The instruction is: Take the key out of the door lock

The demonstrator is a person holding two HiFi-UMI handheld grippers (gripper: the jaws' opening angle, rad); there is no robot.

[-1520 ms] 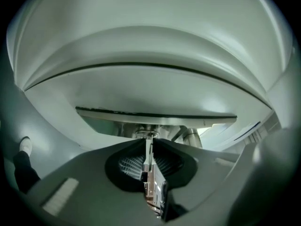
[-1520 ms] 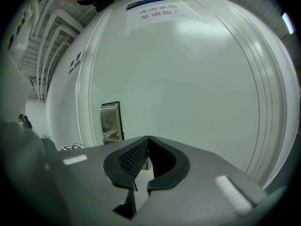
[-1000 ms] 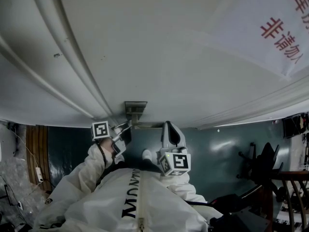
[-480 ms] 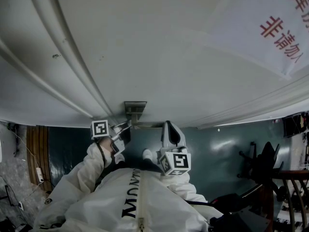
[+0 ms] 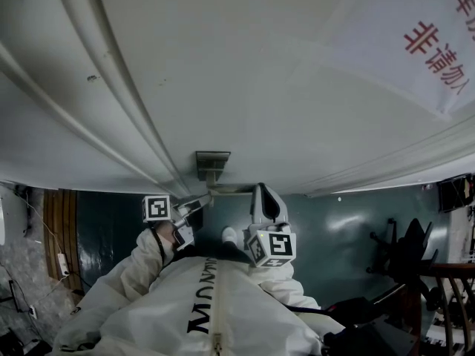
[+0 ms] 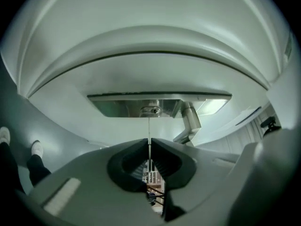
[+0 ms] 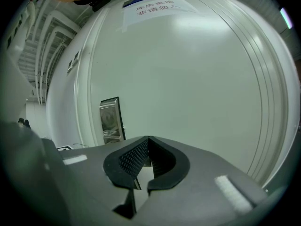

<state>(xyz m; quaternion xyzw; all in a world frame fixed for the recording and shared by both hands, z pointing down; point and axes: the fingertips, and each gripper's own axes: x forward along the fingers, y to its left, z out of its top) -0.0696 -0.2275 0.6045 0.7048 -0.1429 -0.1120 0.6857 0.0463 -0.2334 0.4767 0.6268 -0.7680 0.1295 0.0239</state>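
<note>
A steel lock plate [image 5: 211, 163] sits on the white door [image 5: 245, 73]. In the left gripper view the lock plate [image 6: 117, 105] is straight ahead, with its keyhole [image 6: 150, 110] in the middle. A thin key [image 6: 149, 128] seen edge-on runs from the keyhole down into my left gripper [image 6: 149, 141], which is shut on it. I cannot tell whether its tip is still inside the keyhole. In the head view the left gripper [image 5: 199, 201] is just below the plate. My right gripper [image 5: 261, 191] hangs beside it, pointing at the door; its jaws [image 7: 148, 138] are shut with nothing in them.
The lever handle [image 6: 190, 121] sticks out right of the keyhole. A paper sign with red characters [image 5: 434, 43] hangs on the door at upper right. The person's shoes [image 6: 35, 149] stand on the dark green floor [image 5: 349, 228]. A dark chair [image 5: 408, 258] is at the right.
My left gripper has drawn back a little from the lock plate, still shut on the key. The right gripper has hardly moved.
</note>
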